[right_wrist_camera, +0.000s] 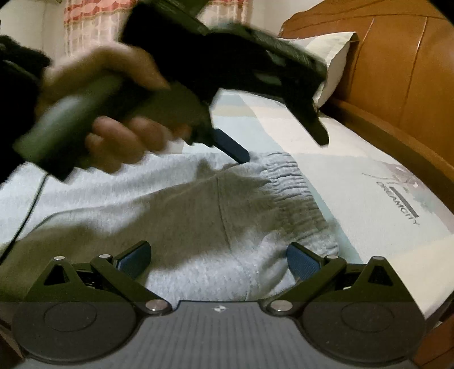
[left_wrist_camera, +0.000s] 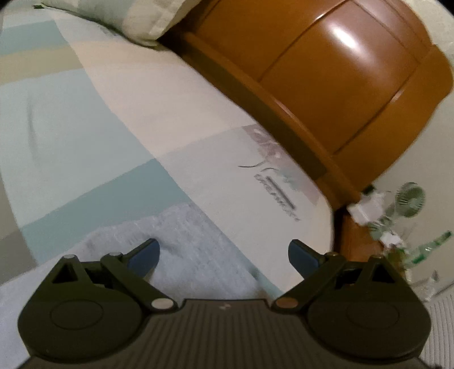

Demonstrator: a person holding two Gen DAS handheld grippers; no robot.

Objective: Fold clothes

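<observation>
We are early: the grey pants (right_wrist_camera: 176, 215) lie spread on the bed (right_wrist_camera: 354, 198), waistband toward the headboard (right_wrist_camera: 397, 71), not yet folded. Our left claw (left_wrist_camera: 224, 255) and right claw (right_wrist_camera: 218, 259) both gape wide over the fabric, gripping nothing.

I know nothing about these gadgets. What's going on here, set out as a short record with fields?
place: a bed with a pastel patchwork sheet and a wooden headboard
garment: light grey fleecy trousers lying on the sheet, ribbed waistband toward the headboard
left gripper: open, holding nothing, above the garment's edge
right gripper: open, holding nothing, low over the garment
left hand: wrapped round its gripper's handle, blurred
pillow: against the headboard
beside the bed: a small green fan
folding: no fold visible yet
</observation>
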